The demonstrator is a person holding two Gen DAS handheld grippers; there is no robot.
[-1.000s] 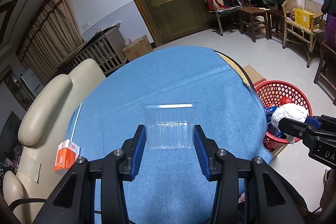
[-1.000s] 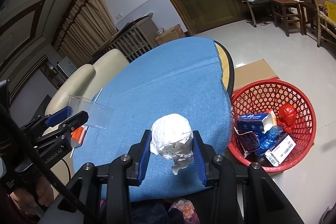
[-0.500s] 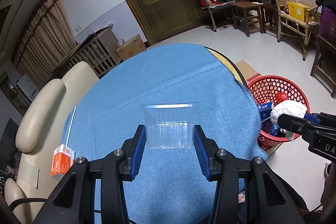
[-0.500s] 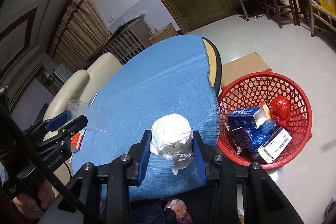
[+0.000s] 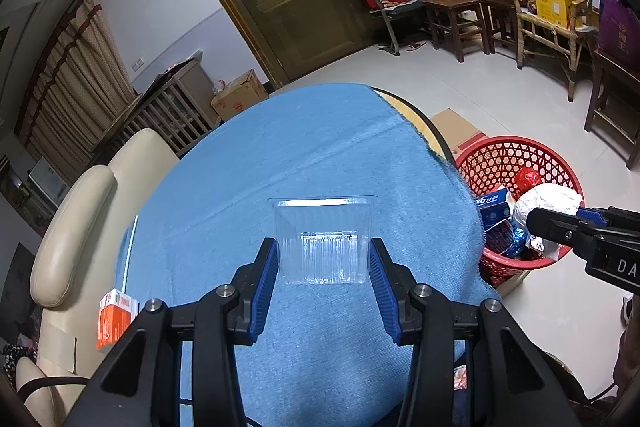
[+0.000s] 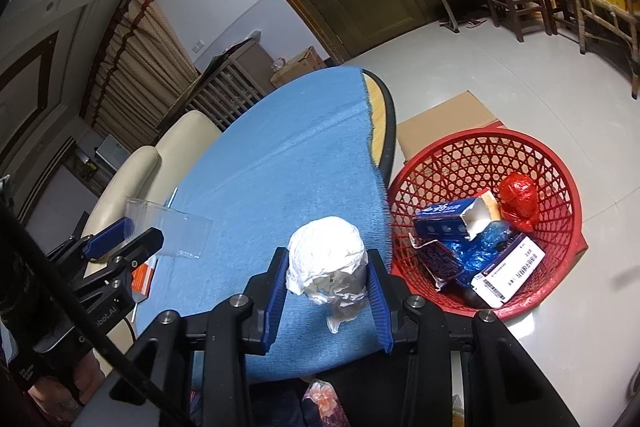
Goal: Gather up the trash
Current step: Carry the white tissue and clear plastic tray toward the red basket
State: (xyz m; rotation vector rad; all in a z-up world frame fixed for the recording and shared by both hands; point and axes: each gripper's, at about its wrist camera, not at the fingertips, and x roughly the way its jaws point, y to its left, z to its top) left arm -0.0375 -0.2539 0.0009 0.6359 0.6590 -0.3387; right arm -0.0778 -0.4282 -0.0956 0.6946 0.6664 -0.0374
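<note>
My left gripper [image 5: 323, 263] is shut on a clear plastic tray [image 5: 323, 241] and holds it above the blue-clothed round table [image 5: 280, 155]. My right gripper [image 6: 327, 279] is shut on a crumpled white paper ball [image 6: 326, 259], held over the table's right edge beside the red trash basket [image 6: 480, 155]. The basket holds a blue box, a red bag and other packaging. In the left wrist view the paper ball [image 5: 546, 201] and right gripper [image 5: 560, 227] sit in front of the basket [image 5: 504, 155]. The tray [image 6: 168, 227] also shows in the right wrist view.
An orange carton [image 5: 114, 319] with a straw lies at the table's left edge. A cream chair [image 5: 76, 227] stands left of the table. A flat cardboard box [image 6: 444, 123] lies on the floor behind the basket. Wooden chairs and tables [image 5: 460, 15] line the far wall.
Both grippers have moved right with their loads. The paper ball is nearer the basket, which shows larger in the right wrist view.
</note>
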